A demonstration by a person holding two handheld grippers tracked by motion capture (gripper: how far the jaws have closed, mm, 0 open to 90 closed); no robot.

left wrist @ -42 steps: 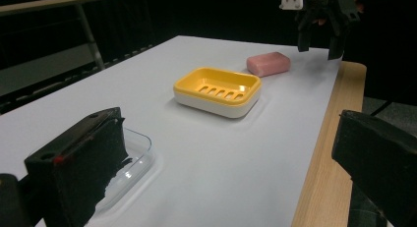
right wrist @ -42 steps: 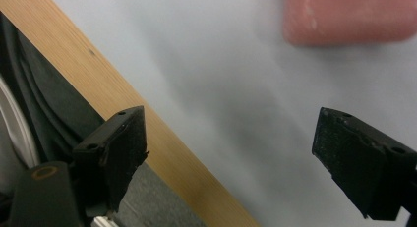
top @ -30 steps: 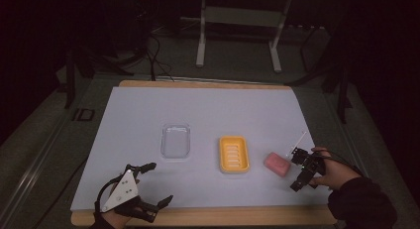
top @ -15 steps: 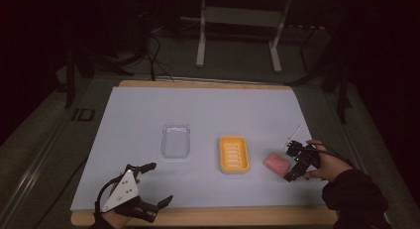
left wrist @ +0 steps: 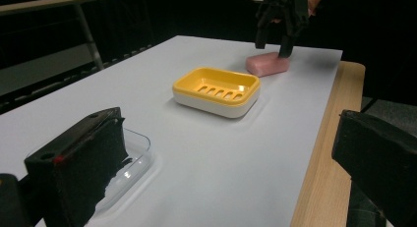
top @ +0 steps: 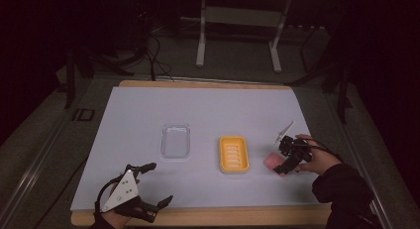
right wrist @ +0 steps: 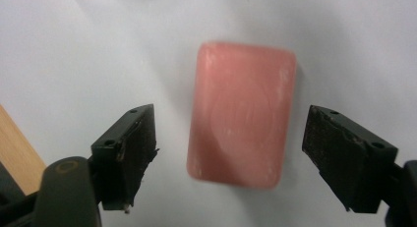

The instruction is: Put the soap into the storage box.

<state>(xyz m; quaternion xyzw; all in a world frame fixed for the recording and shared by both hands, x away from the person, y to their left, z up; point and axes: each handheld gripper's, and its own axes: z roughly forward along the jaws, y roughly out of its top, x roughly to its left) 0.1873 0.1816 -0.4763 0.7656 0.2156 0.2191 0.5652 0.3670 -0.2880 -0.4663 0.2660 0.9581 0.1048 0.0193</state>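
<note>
**Pink soap bar bracketed by the right gripper's jaws**

Pink and rectangular with rounded corners, the bar of soap (right wrist: 242, 134) lies flat on the pale lilac table covering (top: 208, 115), just to the right of the yellow slotted soap dish on its white base (top: 233, 153) and apart from it. The right gripper (top: 284, 161) points down over the bar. Its jaws have just been closing, with the soap between them, yet in the right gripper view a strip of bare table shows on each side of the bar, so the black pads (right wrist: 129, 148) stand either side of it without pressing on it. From the left gripper view the same gripper hangs above the soap at the far end of the table, its tips about level with the bar's top.

The left gripper (top: 153, 185) rests near the front edge of the table, jaws spread wide with nothing between them, the grey three-cornered plate on top of it. A clear plastic rectangular tray (top: 176, 141) sits left of the yellow dish, well apart from the soap. A light wooden table edge (left wrist: 319, 153) borders the covering along the near side.
</note>
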